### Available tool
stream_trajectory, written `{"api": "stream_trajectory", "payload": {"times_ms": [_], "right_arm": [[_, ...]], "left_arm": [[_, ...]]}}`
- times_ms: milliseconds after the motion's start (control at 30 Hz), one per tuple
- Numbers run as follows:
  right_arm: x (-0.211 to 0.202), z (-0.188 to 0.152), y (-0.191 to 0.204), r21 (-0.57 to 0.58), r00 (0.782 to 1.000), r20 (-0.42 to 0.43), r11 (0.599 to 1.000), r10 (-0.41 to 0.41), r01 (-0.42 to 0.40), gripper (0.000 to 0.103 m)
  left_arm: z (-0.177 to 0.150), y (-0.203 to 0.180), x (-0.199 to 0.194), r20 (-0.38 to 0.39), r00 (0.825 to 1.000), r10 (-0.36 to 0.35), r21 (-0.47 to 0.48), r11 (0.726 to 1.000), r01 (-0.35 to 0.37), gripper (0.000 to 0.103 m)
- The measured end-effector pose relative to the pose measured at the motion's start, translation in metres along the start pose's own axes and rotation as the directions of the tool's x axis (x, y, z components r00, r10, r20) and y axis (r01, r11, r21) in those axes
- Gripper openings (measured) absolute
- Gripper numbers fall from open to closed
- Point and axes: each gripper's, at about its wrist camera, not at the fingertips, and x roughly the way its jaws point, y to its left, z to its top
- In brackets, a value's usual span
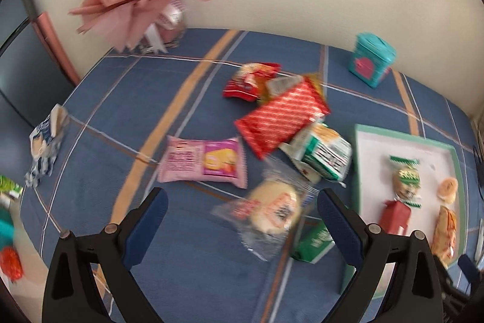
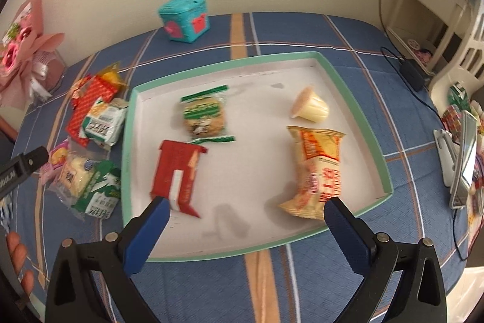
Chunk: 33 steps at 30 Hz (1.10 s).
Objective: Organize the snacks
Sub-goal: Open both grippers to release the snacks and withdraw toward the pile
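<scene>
Four wrapped snacks lie in the shallow green-rimmed white tray [image 2: 357,114]. Loose snack pile [image 1: 284,123] remains on the blue plaid worktop [image 1: 151,87]. Left tool [image 1: 242,202] and right tool [image 2: 246,212] both spread, holding nothing.

The right gripper [image 2: 243,217] hangs wide apart over the tray [image 2: 357,108], which holds a cookie [image 2: 204,114], red packet [image 2: 177,174], jelly cup [image 2: 311,106] and yellow bag [image 2: 317,168].

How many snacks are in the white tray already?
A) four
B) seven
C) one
A: inside the tray lie a cookie, a red packet, a little jelly cup and an orange packet; the other snacks sit outside on the cloth.
</scene>
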Motion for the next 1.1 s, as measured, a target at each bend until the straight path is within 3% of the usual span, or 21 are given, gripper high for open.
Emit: {"api": "stream_trajectory", "payload": {"times_ms": [233, 400, 633, 900, 1000, 1100], "right_arm": [[0.004, 0.001, 0.040, -0.058, 0.997, -0.014, 0.995, 0.080, -0.080, 0.103], [0.010, 0.006, 0.065, -0.031, 0.983, -0.036, 0.983, 0.181, -0.182, 0.103], [0.026, 0.010, 0.090, -0.025, 0.984, -0.057, 0.985, 0.170, -0.172, 0.102], [0.040, 0.018, 0.105, -0.021, 0.981, -0.084, 0.984, 0.176, -0.179, 0.078], [0.042, 0.020, 0.113, -0.033, 0.977, -0.089, 0.979, 0.196, -0.200, 0.067], [0.044, 0.020, 0.122, -0.055, 0.974, -0.096, 0.976, 0.206, -0.212, 0.057]], "left_arm": [[0.006, 0.035, 0.004, 0.014, 1.000, 0.008, -0.069, 0.998, -0.007, 0.099], [0.006, 0.049, 0.010, -0.030, 1.000, 0.003, -0.089, 0.996, -0.006, 0.099], [0.006, 0.047, 0.027, -0.098, 0.989, -0.107, -0.127, 0.987, 0.094, 0.099], [0.002, 0.023, 0.048, -0.158, 0.972, -0.175, -0.094, 0.982, 0.162, 0.099], [0.001, 0.018, 0.059, -0.189, 0.955, -0.227, -0.116, 0.971, 0.208, 0.098], [-0.001, 0.015, 0.067, -0.211, 0.945, -0.249, -0.129, 0.966, 0.225, 0.092]]}}
